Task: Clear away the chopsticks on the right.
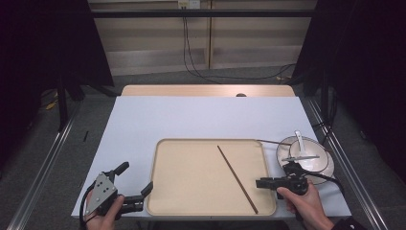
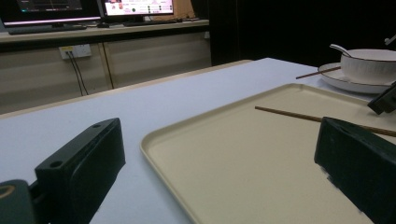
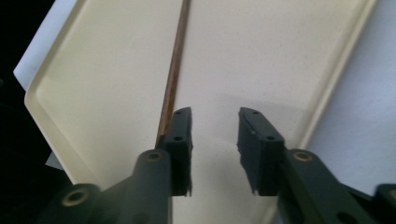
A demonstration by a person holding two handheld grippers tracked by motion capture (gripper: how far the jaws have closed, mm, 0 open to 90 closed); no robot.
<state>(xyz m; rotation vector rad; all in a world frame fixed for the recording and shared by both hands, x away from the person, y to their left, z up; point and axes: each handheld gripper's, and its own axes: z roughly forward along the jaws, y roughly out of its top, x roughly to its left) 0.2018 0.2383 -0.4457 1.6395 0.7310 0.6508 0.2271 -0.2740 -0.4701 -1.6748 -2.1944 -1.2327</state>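
A beige tray [image 1: 210, 140] lies at the table's front centre. One brown chopstick [image 1: 237, 178] rests diagonally on it. My right gripper [image 1: 260, 183] hovers over the tray's front right part, open; in the right gripper view [image 3: 215, 126] the chopstick [image 3: 175, 70] runs just outside one jaw, with nothing between the pads. My left gripper [image 1: 137, 176] stands open by the tray's front left corner, empty [image 2: 219, 140]. A white bowl [image 1: 306, 155] with a spoon [image 1: 299, 139] sits on a plate at the right, and a second chopstick [image 1: 268, 142] leans on that plate.
The white table top [image 1: 201, 115] stretches bare behind the tray. In the left gripper view the bowl [image 2: 369, 65] stands beyond the tray [image 2: 159, 140], with shelving and monitors [image 2: 135, 7] past the table's far edge. Dark curtains flank both sides.
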